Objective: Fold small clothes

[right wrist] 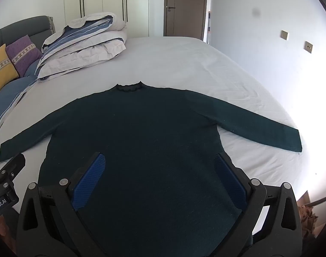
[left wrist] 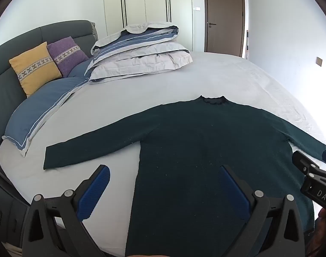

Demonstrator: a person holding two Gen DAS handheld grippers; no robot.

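Sweater laid out flat, no fold made yet.

I see the dark green sweater (right wrist: 137, 132) spread face-flat on the bed (right wrist: 184, 64), both sleeves stretched out sideways and collar away from me. My left gripper (left wrist: 165, 184) and right gripper (right wrist: 160, 173) hover above its lower half, jaws spread wide and empty. I judge every fold, sleeves then body, remains to do.

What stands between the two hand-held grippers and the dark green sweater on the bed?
Nothing visible does. The sweater lies flat on the bed sheet, sleeves spread, with bare cloth under both. The left hand-held gripper and the right hand-held gripper are open above its lower part. The folded duvet lies far behind.
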